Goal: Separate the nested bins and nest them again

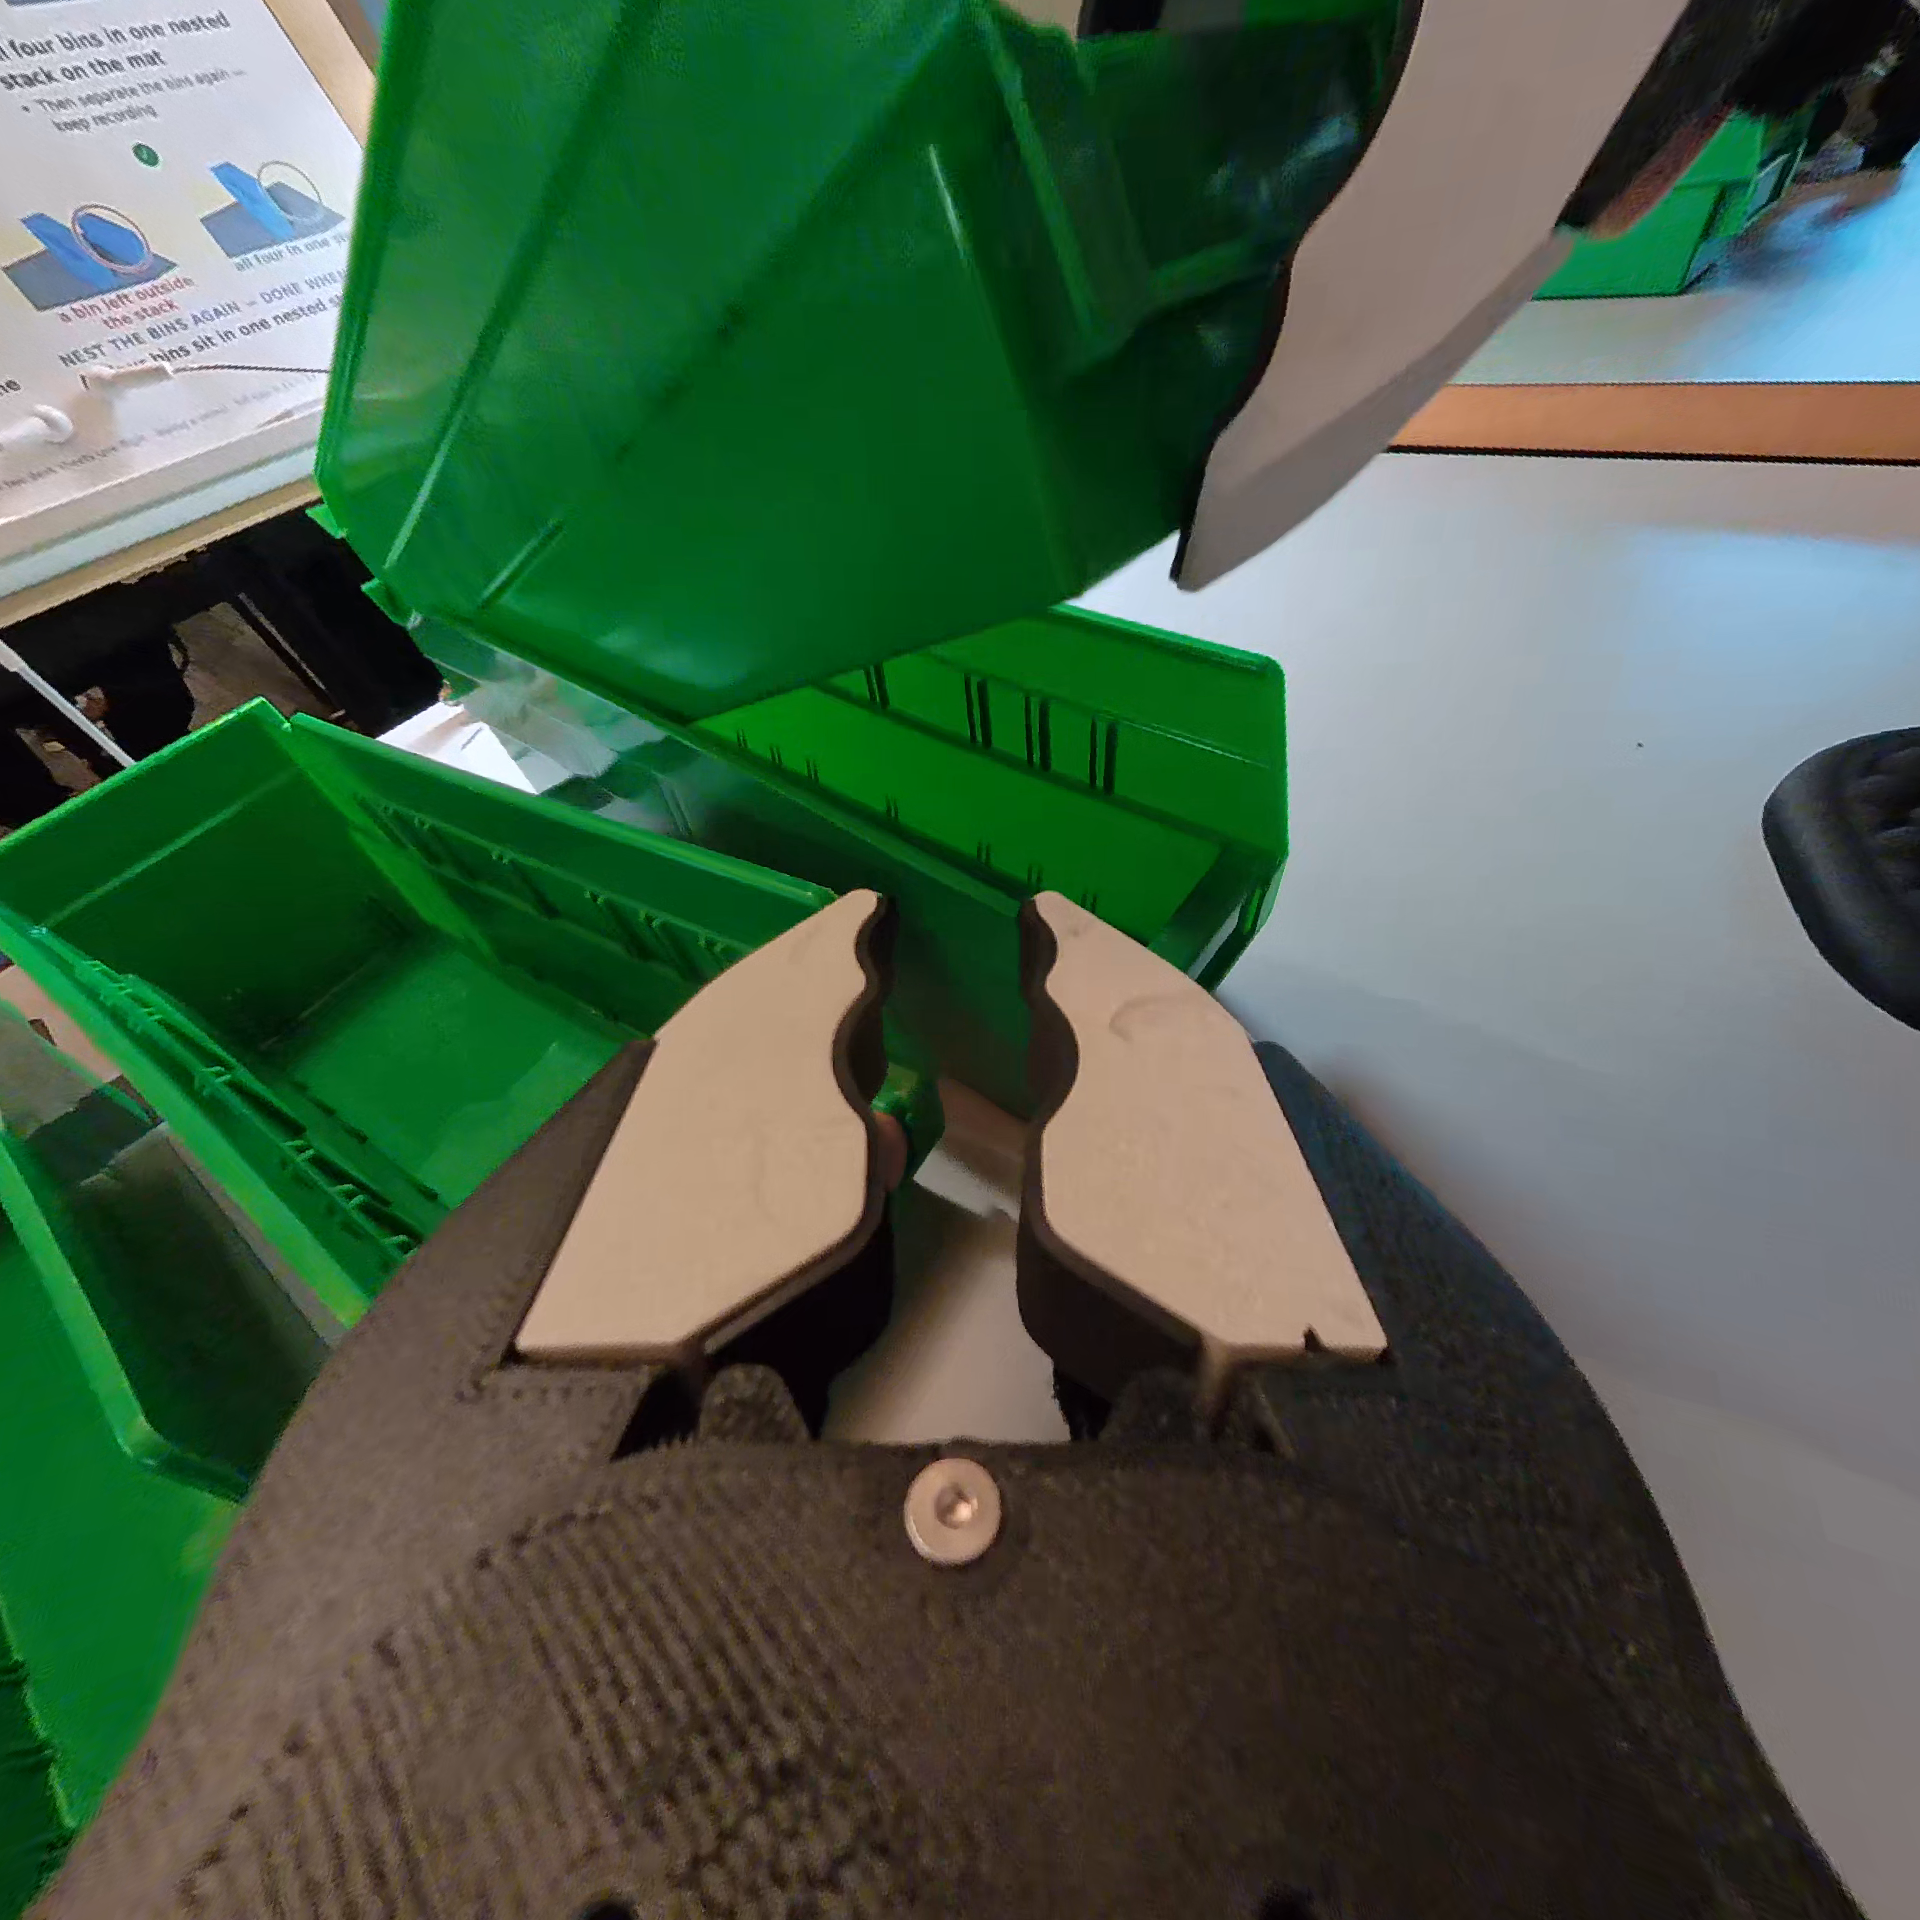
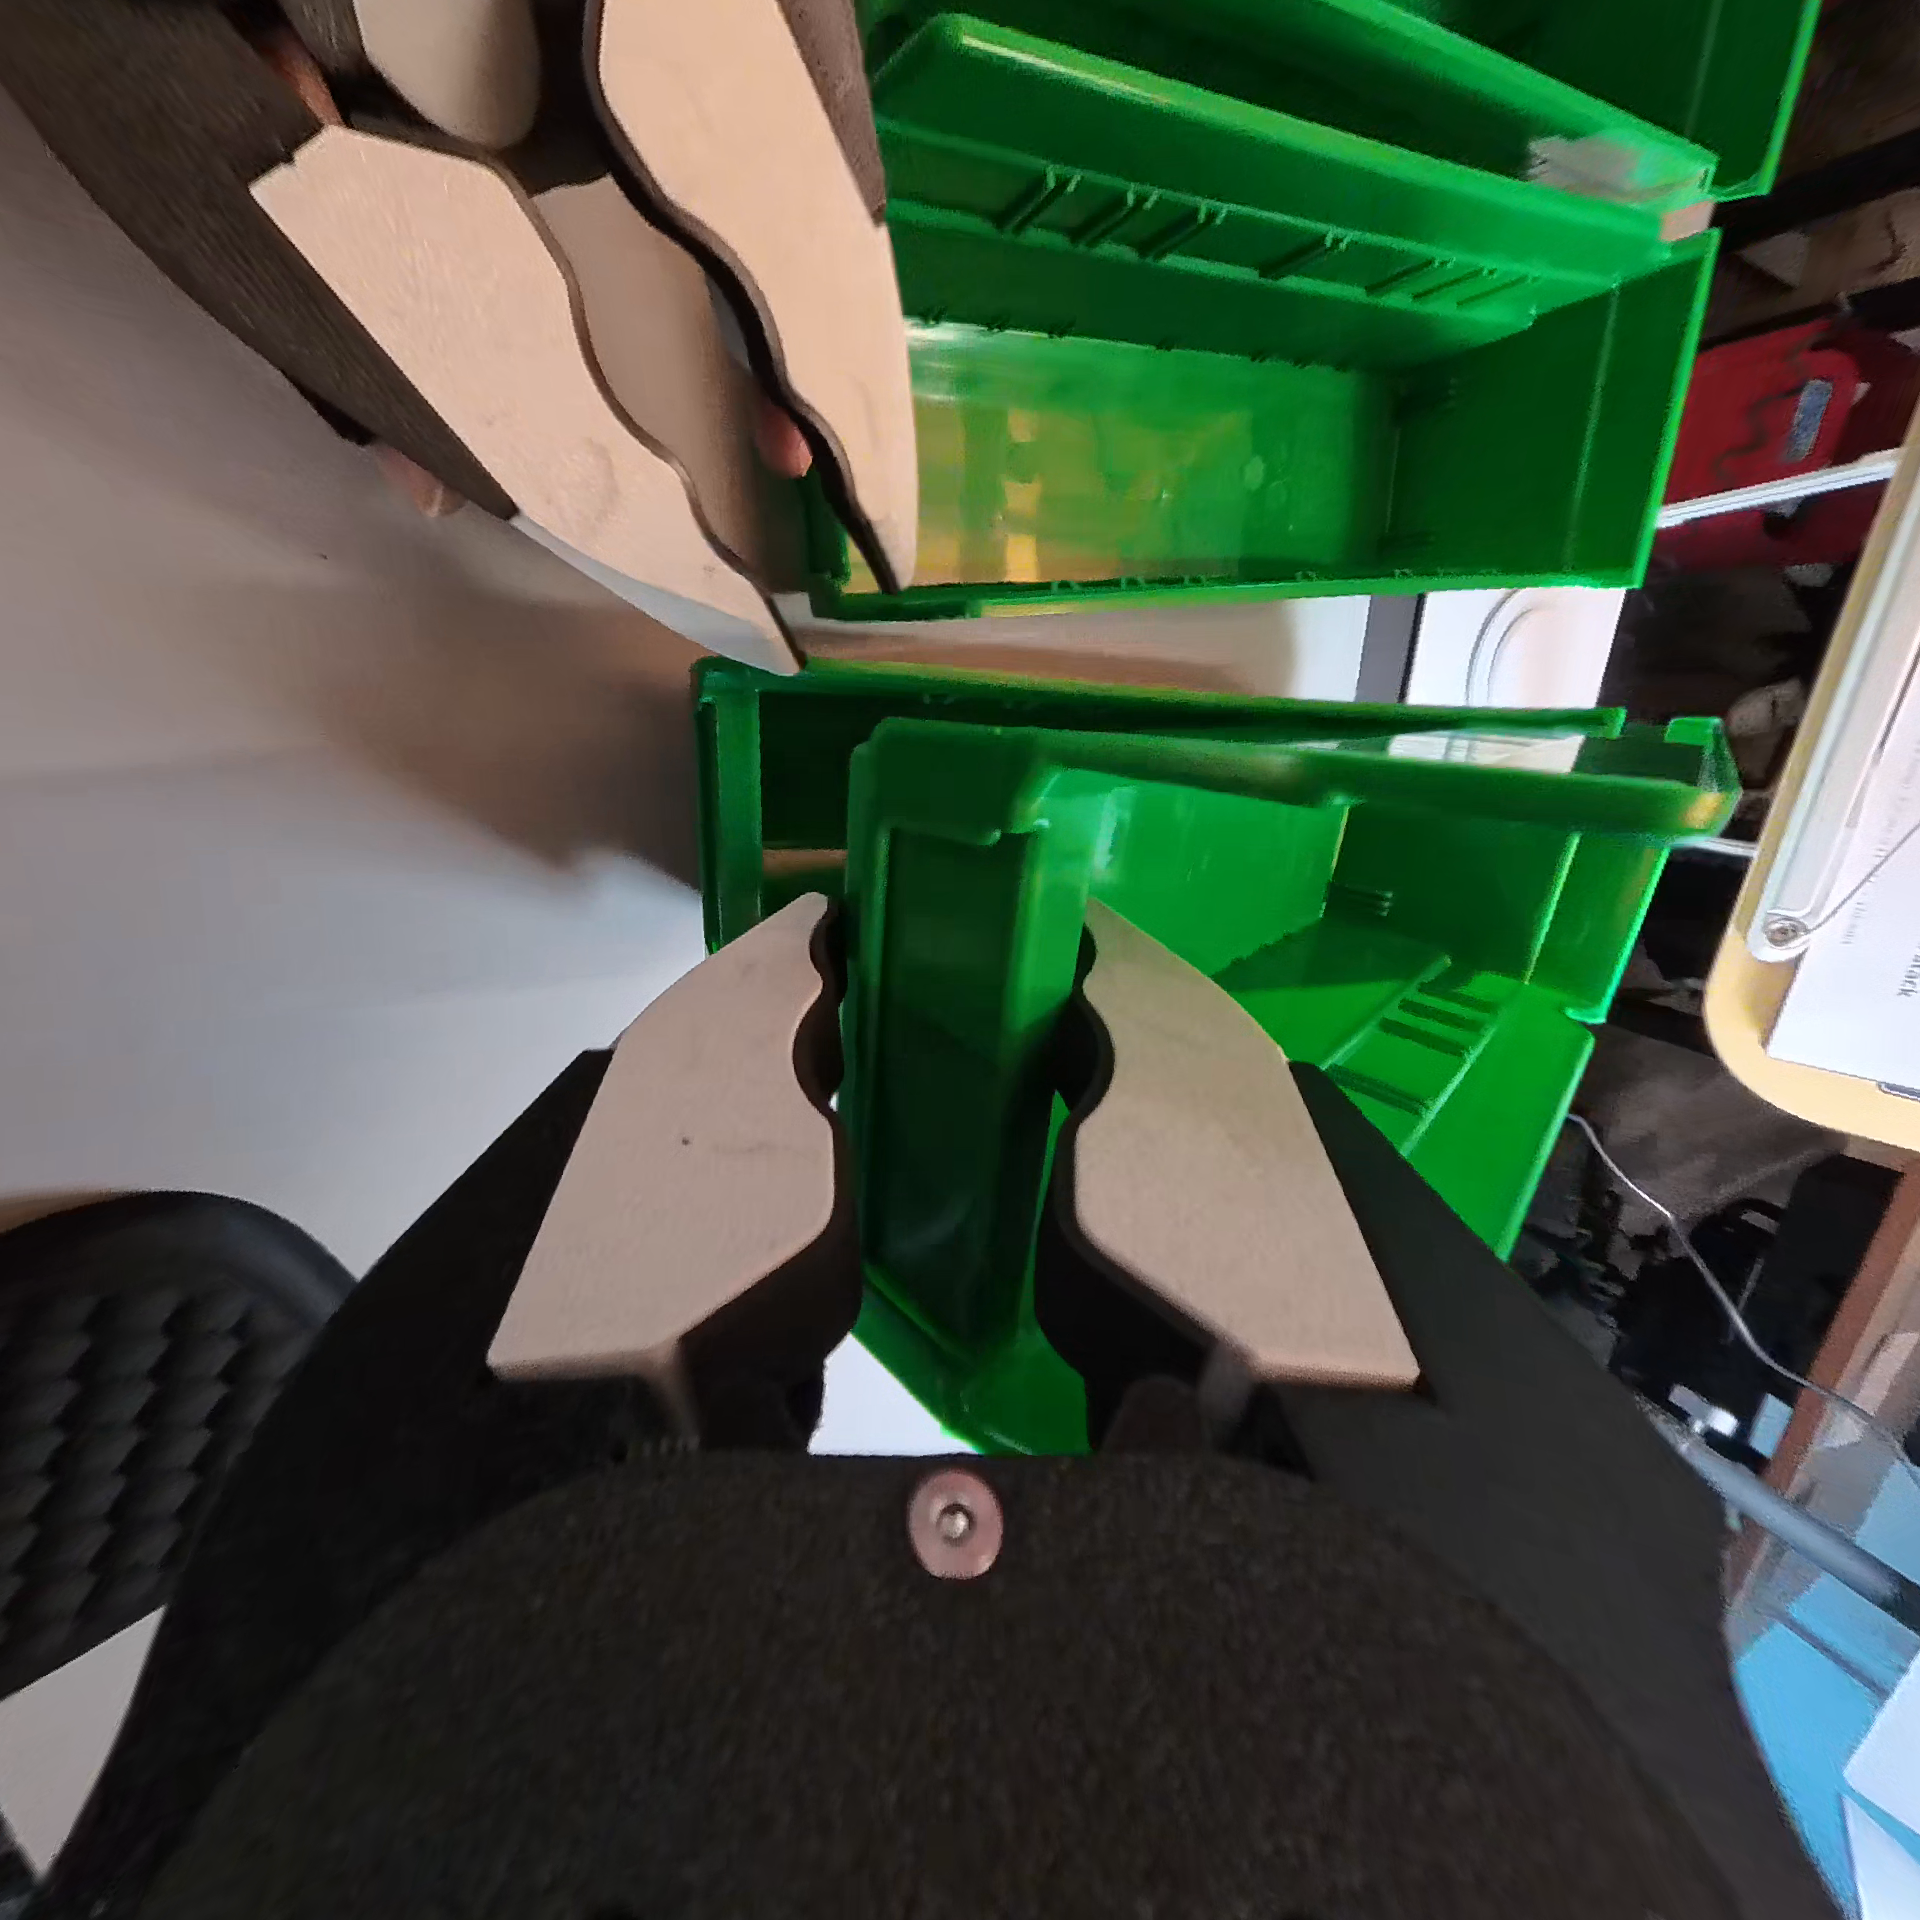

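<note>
The white table (image 1: pixel 1558 727) carries several green bins. Largest in the left wrist view is the lifted bin (image 1: pixel 727 364), tilted in the air above a resting bin (image 1: pixel 1039 769), probably so its tapered base can be steered into that one or drawn clear of it; which of the two cannot be told. The right gripper (image 2: pixel 951 925) carries it, fingers closed partway onto the bin's front lip, which fills the gap between them. Another open bin (image 1: pixel 312 966) sits just beside, to the left. The left gripper (image 1: pixel 951 914) has its fingers narrowly parted around the resting bin's near wall, seemingly steadying it; firm contact cannot be judged.
</note>
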Available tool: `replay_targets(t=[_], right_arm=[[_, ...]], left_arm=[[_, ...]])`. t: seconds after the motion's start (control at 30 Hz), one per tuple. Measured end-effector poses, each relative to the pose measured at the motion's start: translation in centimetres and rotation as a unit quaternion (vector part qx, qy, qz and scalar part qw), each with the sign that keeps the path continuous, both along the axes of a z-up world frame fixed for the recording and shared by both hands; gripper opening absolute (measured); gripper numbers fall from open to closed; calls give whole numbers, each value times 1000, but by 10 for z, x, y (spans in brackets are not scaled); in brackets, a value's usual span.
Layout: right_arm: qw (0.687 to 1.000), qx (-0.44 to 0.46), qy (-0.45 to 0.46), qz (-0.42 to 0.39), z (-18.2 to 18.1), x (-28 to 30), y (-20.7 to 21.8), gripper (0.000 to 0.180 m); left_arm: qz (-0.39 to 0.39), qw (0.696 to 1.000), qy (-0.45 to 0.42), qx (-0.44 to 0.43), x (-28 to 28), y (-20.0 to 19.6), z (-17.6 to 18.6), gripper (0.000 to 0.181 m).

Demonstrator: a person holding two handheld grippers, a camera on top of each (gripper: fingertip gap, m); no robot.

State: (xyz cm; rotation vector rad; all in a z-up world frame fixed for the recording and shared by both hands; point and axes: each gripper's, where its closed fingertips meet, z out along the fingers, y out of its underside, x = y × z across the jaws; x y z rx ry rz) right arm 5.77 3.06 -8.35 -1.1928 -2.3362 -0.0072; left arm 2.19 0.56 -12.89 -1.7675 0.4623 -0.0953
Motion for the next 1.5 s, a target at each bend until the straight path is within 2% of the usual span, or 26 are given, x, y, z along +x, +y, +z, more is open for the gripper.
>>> replay_targets(t=[0.4, 0.6, 0.87, 1.1, 1.5], right_arm=[[999, 9, 4, 44, 14, -7, -18, 37], [998, 38, 12, 48, 30, -6, -18, 38], [996, 44, 60, 44, 55, 9, -22, 37], [992, 86, 91, 13, 72, 45, -7, 36], [982, 157, 99, -45, 59, 112, 35, 36]], left_arm=[[-2, 999, -33, -28, 6, 19, -7, 3], [6, 1000, -17, -20, 6, 19, -7, 2], [-1, 999, -20, -28, 4, 8, -7, 26], [0, 999, -26, -25, 4, -4, 0, 35], [43, 999, -23, 2, -18, -26, 23, 44]])
